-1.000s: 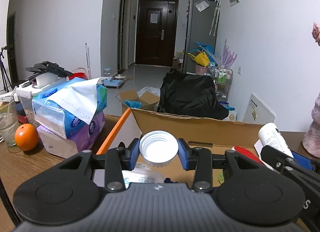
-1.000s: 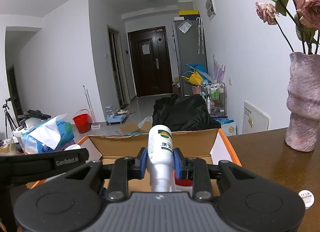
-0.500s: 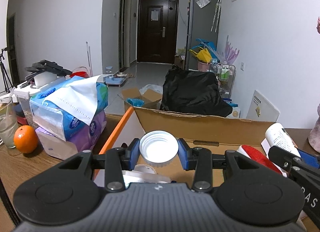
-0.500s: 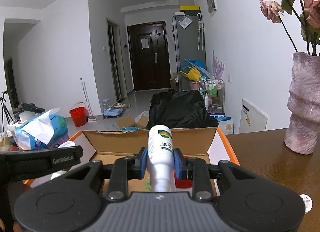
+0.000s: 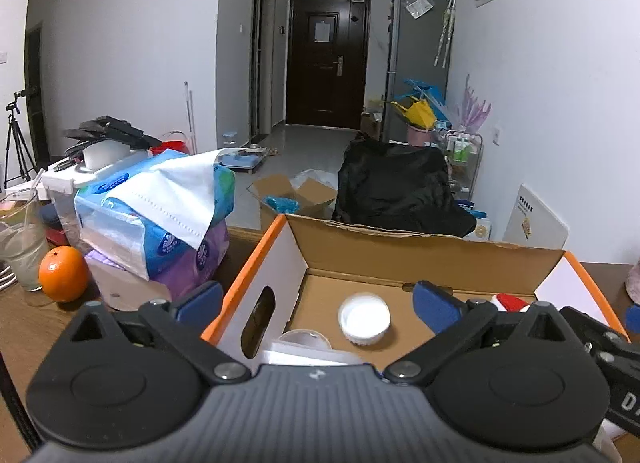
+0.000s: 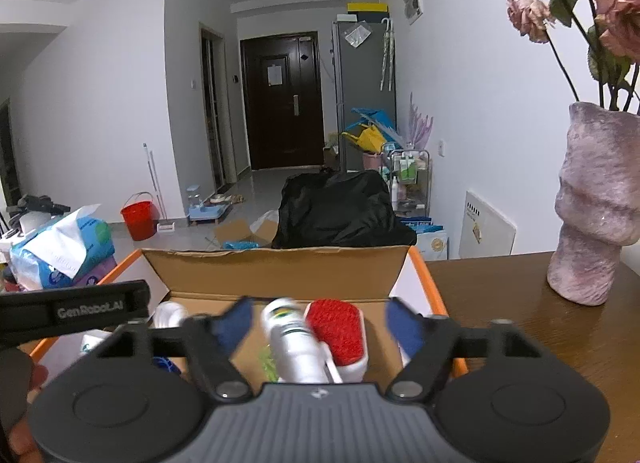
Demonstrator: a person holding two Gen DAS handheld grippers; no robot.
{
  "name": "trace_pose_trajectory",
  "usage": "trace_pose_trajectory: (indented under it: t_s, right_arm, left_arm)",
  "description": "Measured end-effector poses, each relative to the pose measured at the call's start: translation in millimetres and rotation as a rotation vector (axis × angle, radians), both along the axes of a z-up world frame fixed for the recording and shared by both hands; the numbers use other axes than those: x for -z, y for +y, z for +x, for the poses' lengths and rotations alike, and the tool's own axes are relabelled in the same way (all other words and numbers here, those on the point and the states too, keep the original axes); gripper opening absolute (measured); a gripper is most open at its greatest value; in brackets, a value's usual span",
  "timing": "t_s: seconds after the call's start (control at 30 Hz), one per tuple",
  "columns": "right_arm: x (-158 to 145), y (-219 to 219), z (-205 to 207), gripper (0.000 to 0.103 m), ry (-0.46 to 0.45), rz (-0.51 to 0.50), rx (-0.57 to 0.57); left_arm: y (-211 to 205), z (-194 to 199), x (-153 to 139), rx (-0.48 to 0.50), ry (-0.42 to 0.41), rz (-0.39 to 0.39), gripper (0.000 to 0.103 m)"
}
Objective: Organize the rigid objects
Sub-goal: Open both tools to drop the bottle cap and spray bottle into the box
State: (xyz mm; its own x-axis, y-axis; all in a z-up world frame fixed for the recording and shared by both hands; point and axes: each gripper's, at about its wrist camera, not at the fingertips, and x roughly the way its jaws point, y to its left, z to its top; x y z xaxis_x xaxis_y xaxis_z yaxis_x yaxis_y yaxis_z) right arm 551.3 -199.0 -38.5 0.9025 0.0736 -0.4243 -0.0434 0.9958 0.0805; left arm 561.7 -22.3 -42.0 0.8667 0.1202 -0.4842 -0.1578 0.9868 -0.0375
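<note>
The left gripper (image 5: 318,301) has its jaws spread wide above the open brown cardboard box with orange edges (image 5: 420,253), holding nothing. The round white plastic lid (image 5: 364,319) lies on the floor of this box, under the gripper. The right gripper (image 6: 318,323) is also spread wide over the box. The white cylindrical bottle with a green label (image 6: 292,343), blurred, is inside the box, just beside the red-topped brush (image 6: 340,329).

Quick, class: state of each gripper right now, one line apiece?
Left gripper: open, holding nothing; the white cap lies in the cardboard box.
Right gripper: open, holding nothing; the white bottle is free between its fingers.
</note>
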Motion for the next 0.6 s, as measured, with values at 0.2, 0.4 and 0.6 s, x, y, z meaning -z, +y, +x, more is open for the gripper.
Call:
trace_pose_trajectory:
  t_s: [0.2, 0.4, 0.6]
  right_arm:
    - [-1.8, -2.5, -5.4, 0.103, -0.025, -0.003, 0.009]
    - [-2.5, -0.6, -3.0, 0.103, -0.017, -0.014, 0.012]
    - [-4.1, 2.4, -4.2, 0.103, -0.015, -0.025, 0.009]
  left_arm:
    - [0.2, 0.0, 0.4, -0.011, 0.006, 0.008, 0.103]
    - [0.1, -0.3, 0.2, -0.013, 0.007, 0.009, 0.103]
    - [-0.9, -1.0, 0.3, -0.013, 0.006, 0.017, 0.103]
